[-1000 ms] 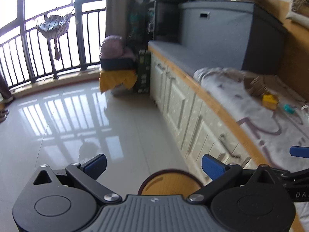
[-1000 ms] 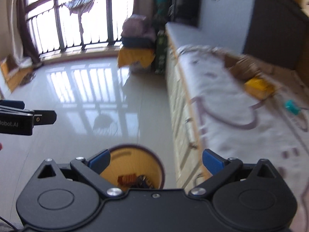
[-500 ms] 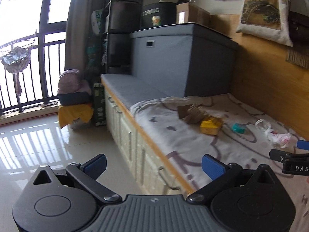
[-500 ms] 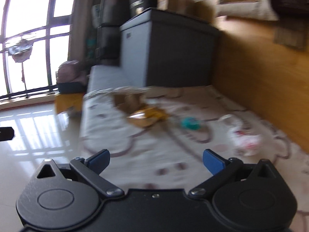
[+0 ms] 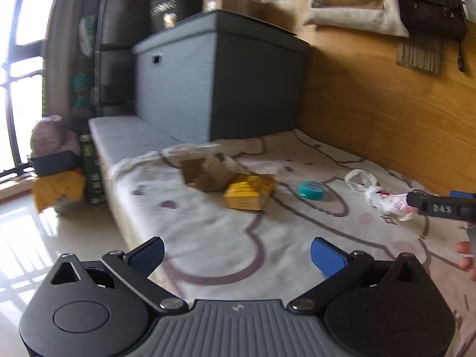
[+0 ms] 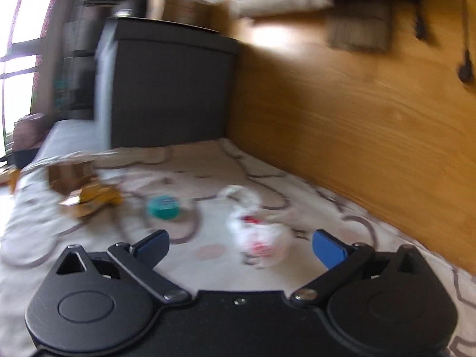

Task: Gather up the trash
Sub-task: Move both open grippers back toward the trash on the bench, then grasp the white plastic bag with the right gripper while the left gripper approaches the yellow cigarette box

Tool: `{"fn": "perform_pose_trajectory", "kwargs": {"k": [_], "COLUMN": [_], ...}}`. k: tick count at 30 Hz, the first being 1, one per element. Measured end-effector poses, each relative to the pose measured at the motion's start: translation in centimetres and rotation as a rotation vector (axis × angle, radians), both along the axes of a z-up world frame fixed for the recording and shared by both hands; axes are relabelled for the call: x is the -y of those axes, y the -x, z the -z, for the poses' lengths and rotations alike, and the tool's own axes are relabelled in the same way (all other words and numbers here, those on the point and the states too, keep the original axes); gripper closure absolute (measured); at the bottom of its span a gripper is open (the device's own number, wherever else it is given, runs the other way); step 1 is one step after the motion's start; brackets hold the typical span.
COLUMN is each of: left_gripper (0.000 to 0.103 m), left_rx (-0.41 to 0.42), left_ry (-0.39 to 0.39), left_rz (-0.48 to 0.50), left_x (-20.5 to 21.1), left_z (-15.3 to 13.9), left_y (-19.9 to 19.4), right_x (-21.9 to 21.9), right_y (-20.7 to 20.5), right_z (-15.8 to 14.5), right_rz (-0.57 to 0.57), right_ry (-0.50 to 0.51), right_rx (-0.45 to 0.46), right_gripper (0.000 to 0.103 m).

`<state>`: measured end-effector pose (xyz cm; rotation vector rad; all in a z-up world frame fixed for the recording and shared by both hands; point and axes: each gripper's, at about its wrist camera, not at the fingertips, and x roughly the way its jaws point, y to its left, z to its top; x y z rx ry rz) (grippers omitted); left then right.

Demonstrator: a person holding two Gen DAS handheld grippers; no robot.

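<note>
Both views have swung from the floor onto the bed [image 5: 208, 238]. Left claw [image 5: 237, 254] hangs released over the blanket. Right claw [image 6: 241, 245] is also released, with a crumpled white plastic bag [image 6: 257, 238] between its fingers, untouched. Teal lid [image 6: 162, 206] and yellow box [image 6: 89, 199] lie at ten o'clock.

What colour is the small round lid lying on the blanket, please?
Teal; the round lid shows best in the left wrist view.
</note>
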<state>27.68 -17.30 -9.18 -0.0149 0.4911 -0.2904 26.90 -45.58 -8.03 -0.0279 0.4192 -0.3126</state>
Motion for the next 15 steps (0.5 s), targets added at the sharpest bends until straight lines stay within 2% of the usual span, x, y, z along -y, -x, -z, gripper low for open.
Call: {"fn": "perform_pose_trajectory", "kwargs": {"k": [3,7,11,15], "left_gripper": [0.0,0.0,0.0,0.0], "left_rx": [-0.002,-0.029,-0.052,-0.046], "left_ry": [-0.003,-0.039,-0.125,-0.209], "left_rz": [0.044,0.074,0.099,0.083], "left_x": [1.6,3.5,5.3,6.6], "left_z": [1.0,2.0,2.7,3.2], "left_y": [-1.9,-5.1,-8.7,-11.9], "right_x": [2.2,4.1,5.1,5.4], "right_y": [-1.1,-1.5,-2.1,-2.8], "right_z": [1.0,2.5,4.1,4.8], "right_rz": [0.037,-0.004,-0.071,-0.12], "right_ry": [-0.044,-0.113,-0.177,-0.223], "right_rx": [0.024,0.072,0.068,0.057], "right_gripper": [0.0,0.0,0.0,0.002]}}
